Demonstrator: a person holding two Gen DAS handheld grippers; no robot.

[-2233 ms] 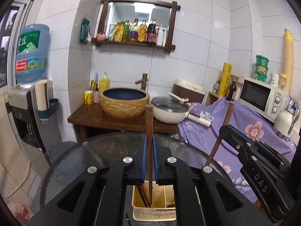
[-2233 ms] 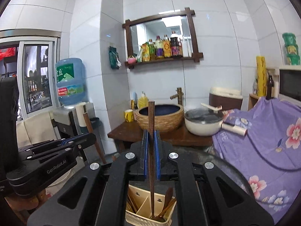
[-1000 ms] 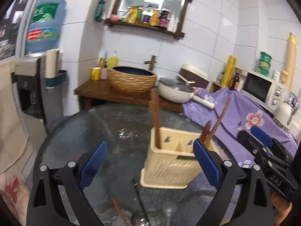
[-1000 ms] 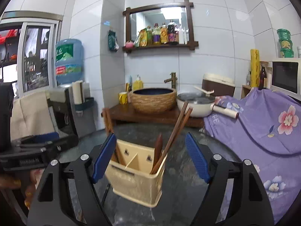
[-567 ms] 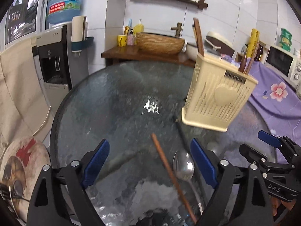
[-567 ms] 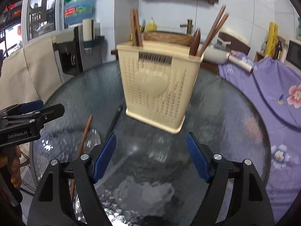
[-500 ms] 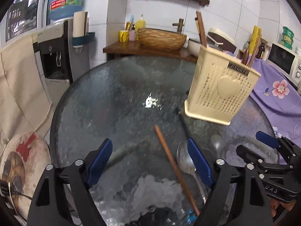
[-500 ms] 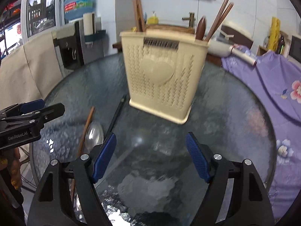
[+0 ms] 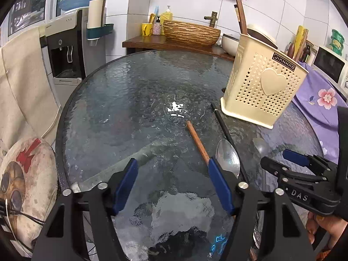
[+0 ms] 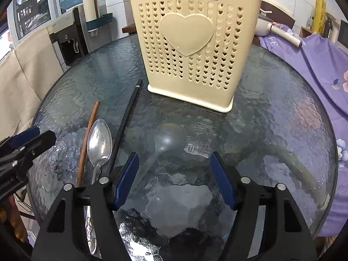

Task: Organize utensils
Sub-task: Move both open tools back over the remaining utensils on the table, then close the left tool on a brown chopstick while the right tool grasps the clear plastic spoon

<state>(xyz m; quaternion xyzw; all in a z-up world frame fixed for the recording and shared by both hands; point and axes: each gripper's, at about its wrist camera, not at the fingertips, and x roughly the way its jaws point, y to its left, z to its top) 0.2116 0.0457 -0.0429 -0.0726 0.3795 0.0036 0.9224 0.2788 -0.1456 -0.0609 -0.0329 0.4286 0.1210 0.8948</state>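
— Four utensils lie loose on the round glass table: a brown wooden chopstick, a metal spoon, a black chopstick and a clear ladle that barely shows against the glass.

— Where do they sit relative to the holder?

— All in front of the cream utensil holder, on its near side. The black chopstick's far tip comes just beside the holder's base; the spoon lies between the two chopsticks, bowl pointing toward the holder. Several brown handles stick up out of the holder's top; I cannot count them exactly.

— And the grippers?

— Both have their blue pads spread wide and grip nothing. The right gripper hangs over the ladle's handle. The left gripper is low over the table, its right pad just over the wooden chopstick beside the spoon's bowl.

— Any room to move?

— The glass left of the utensils is bare up to the rim. Off the edge: a water dispenser to the left, a purple floral cloth to the right.
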